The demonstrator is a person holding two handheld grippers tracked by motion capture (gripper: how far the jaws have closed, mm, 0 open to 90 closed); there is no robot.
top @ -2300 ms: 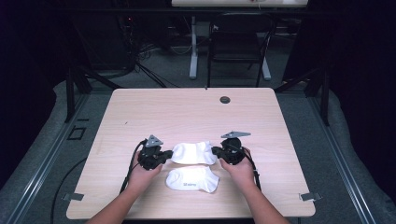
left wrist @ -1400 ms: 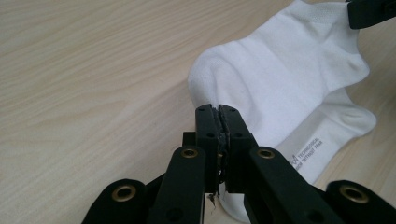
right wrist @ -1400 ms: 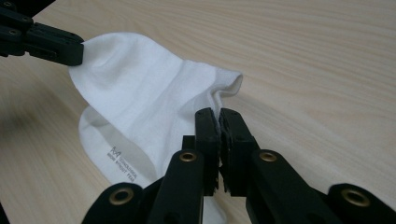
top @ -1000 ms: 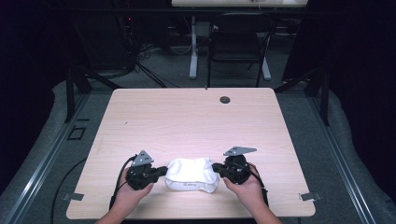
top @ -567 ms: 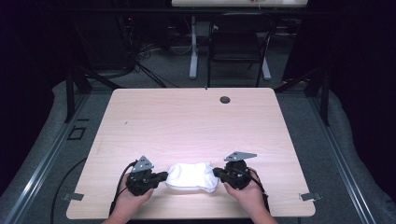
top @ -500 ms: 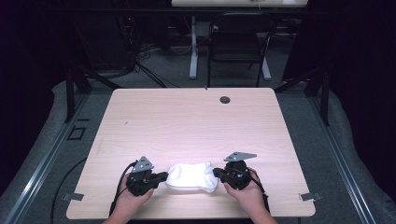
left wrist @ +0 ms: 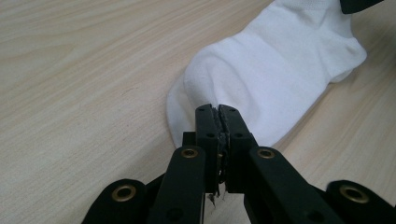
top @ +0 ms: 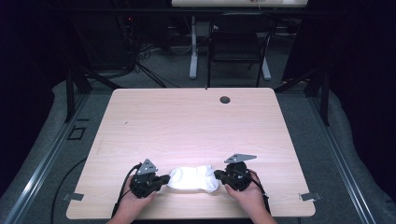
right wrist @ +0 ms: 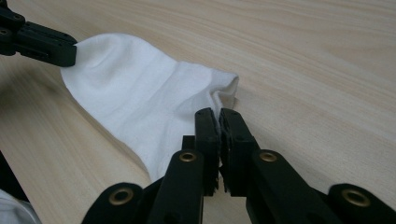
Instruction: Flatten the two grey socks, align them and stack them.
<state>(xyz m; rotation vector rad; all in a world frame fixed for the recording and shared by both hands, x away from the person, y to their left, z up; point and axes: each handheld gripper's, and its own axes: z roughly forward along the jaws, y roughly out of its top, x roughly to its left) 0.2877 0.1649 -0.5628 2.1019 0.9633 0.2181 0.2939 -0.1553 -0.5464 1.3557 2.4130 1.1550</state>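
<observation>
Both tools are low at the near edge of the table (top: 187, 121). The left gripper (top: 163, 178) has its jaws pressed together on one end of the white sock (top: 192, 178), fabric pinched right at the tips. The right gripper (top: 217, 175) is clamped on the opposite end the same way. The sock lies flat on the wood between the two tools. It looks like two socks stacked, though the high view is too small to be sure.
</observation>
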